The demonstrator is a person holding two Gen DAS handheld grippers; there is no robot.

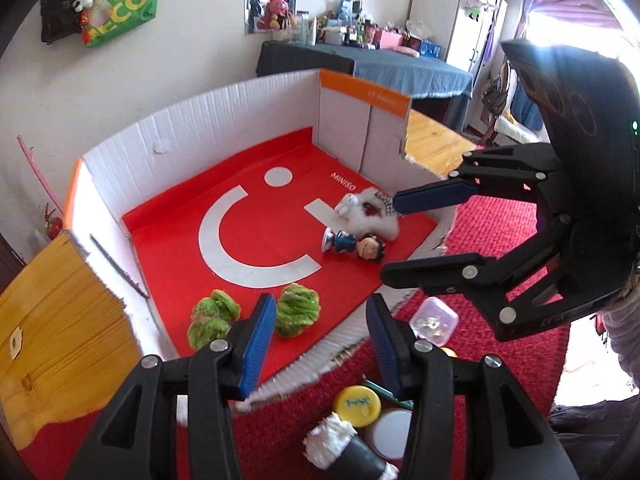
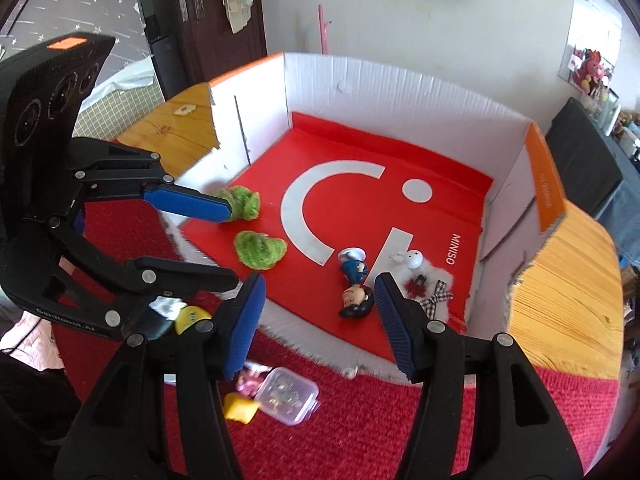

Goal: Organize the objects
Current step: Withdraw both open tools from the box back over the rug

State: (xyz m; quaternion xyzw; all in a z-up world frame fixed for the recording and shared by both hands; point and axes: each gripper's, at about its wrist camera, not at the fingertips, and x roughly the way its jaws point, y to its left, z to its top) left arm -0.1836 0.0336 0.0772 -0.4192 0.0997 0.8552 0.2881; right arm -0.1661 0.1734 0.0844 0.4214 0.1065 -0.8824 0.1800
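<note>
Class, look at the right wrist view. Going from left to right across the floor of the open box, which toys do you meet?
Upper green fuzzy ball → lower green fuzzy ball → little figurine in blue → white fluffy toy.

White wall point(image 1: 180, 60), blue-draped cluttered table point(image 1: 400, 68), bright window point(image 1: 592, 24)

Green bag point(image 1: 120, 0) on white wall point(image 1: 192, 52).

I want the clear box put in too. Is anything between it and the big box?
Only the big box's low torn front wall. The clear box lies on the red mat just outside it, so it must go over that edge.
</note>
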